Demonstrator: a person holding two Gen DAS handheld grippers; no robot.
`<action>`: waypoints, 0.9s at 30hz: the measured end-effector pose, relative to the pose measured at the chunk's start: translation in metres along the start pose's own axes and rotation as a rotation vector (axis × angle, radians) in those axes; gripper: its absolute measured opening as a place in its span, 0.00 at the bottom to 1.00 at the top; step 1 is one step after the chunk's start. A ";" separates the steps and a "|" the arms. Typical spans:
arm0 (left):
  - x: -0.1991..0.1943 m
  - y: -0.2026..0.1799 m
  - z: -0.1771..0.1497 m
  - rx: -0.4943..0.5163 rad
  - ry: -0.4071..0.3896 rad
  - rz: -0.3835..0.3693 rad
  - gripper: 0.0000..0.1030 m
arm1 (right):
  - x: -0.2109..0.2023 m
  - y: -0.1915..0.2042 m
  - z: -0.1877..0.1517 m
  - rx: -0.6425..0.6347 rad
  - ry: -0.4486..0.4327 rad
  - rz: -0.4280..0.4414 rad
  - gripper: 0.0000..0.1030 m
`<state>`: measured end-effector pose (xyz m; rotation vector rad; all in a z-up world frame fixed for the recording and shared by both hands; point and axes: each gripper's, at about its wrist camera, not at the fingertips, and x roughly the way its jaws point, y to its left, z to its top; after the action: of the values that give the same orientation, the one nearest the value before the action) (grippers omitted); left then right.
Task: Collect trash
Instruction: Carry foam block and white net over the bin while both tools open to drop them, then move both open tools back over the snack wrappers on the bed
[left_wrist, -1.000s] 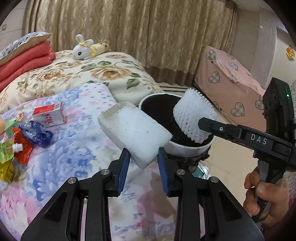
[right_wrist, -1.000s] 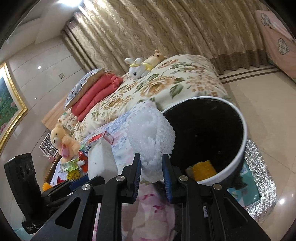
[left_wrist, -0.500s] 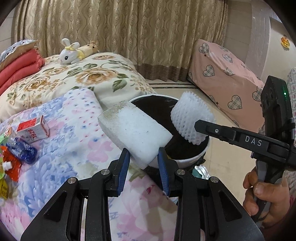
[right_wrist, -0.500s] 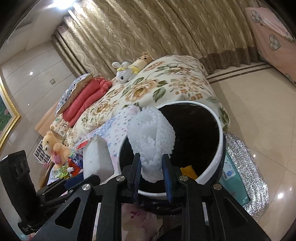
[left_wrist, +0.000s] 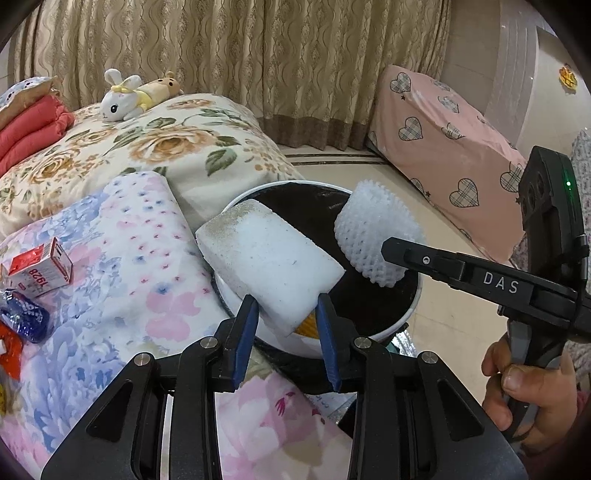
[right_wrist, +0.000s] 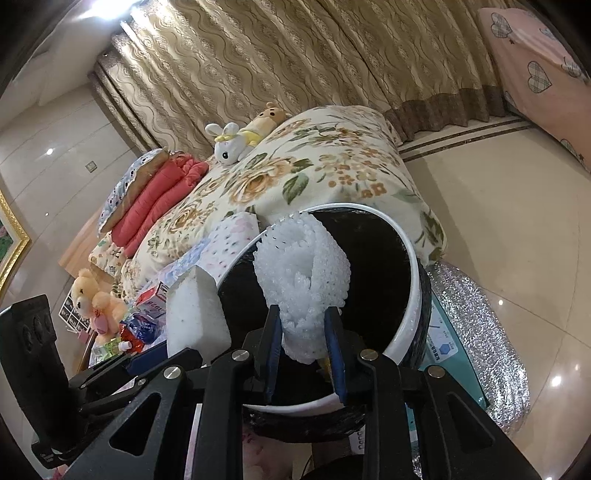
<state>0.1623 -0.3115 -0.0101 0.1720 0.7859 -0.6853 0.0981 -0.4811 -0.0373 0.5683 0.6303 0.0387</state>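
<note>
With the left hand-held gripper (left_wrist: 286, 308) clamped on a white foam block (left_wrist: 267, 264) and the right hand-held gripper (right_wrist: 303, 326), marked "DAS", beginning to open around a foam net (right_wrist: 306, 273), both above the bin (right_wrist: 406, 258), each should release centred over the mouth, clear of the rim.
</note>
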 end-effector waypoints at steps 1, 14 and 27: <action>0.001 0.000 0.001 0.002 0.002 -0.003 0.32 | 0.001 0.000 0.000 0.000 0.002 -0.001 0.25; -0.006 0.014 -0.013 -0.055 -0.002 0.022 0.58 | 0.001 0.000 -0.002 0.034 0.008 -0.013 0.65; -0.042 0.063 -0.054 -0.218 -0.029 0.072 0.62 | 0.001 0.051 -0.016 -0.051 0.001 0.032 0.87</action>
<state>0.1483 -0.2212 -0.0257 -0.0076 0.8164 -0.5294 0.0969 -0.4301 -0.0223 0.5288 0.6193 0.0845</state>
